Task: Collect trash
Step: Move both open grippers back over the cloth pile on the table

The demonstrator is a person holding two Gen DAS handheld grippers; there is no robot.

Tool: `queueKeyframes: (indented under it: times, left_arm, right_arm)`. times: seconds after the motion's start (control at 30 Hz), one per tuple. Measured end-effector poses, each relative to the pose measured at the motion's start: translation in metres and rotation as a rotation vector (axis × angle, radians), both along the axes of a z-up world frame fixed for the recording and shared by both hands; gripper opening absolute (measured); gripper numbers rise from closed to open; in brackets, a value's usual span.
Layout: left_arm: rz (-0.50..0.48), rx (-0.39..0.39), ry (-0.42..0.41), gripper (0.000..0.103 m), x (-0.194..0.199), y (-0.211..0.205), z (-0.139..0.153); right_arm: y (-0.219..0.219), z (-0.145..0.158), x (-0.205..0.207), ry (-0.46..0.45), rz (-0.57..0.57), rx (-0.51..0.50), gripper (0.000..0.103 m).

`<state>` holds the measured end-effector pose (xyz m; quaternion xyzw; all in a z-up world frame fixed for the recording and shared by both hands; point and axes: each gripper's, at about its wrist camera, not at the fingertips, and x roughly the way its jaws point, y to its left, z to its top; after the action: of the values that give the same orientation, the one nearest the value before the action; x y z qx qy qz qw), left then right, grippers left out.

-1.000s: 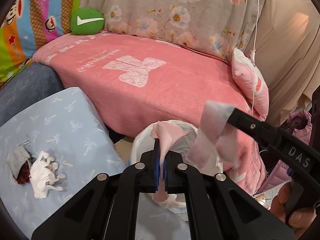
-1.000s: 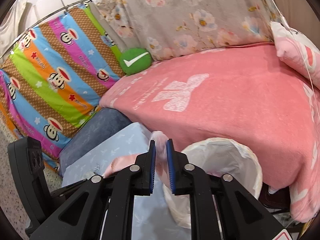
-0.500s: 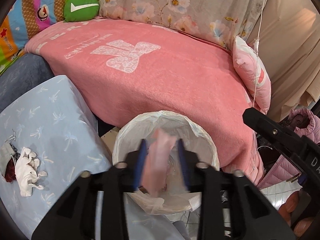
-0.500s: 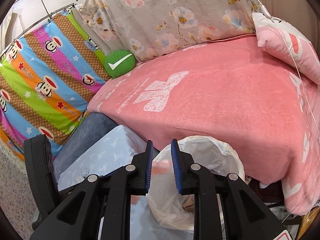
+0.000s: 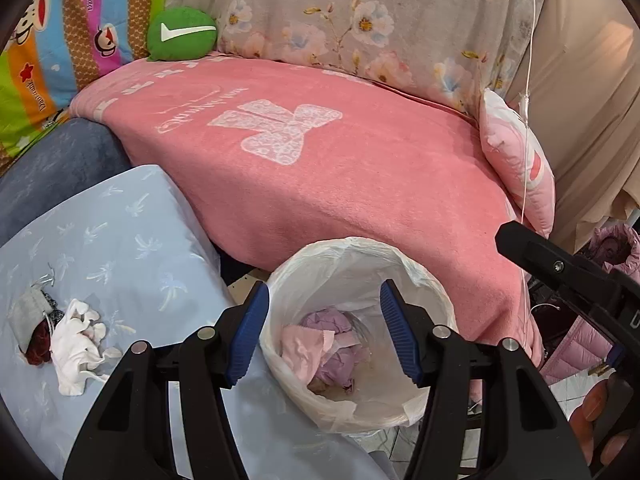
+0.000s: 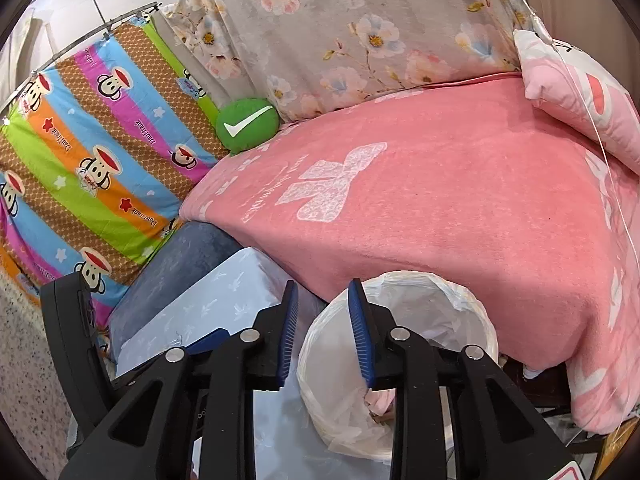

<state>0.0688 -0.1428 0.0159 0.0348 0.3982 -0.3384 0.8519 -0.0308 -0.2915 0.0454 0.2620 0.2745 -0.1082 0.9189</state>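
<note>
A white-lined trash bin [image 5: 436, 304] stands between the light blue table and the pink bed; it also shows in the right wrist view [image 6: 472, 304]. Pink and purple tissues [image 5: 316, 350] lie inside it. My left gripper [image 5: 324, 332] is open and empty above the bin mouth. My right gripper [image 6: 322, 332] is open and empty, beside the bin's left rim. A crumpled white tissue [image 5: 78, 340] lies on the table [image 5: 132, 240] at the left, next to a grey and red scrap [image 5: 30, 328].
The pink blanket bed [image 5: 320, 168] lies behind the bin, with a green cushion [image 5: 182, 34] and a pink pillow [image 5: 520, 168]. A blue stool [image 5: 56, 164] stands left of the bed. A striped cartoon sheet [image 6: 92, 168] hangs at the left.
Both grippers opened and let go of their pink tissues, which dropped into the bin. Both cameras now look down at the bin from slightly farther back.
</note>
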Motion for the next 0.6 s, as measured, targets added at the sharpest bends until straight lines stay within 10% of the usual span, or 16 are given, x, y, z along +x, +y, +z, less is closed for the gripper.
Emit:
queueKeyframes:
  times: [0.6]
  left_arm:
    - [0.170, -0.002, -0.021, 0.057, 0.017, 0.079, -0.001]
  right_arm:
    - [0.073, 0.002, 0.032, 0.022, 0.143, -0.040, 0.030]
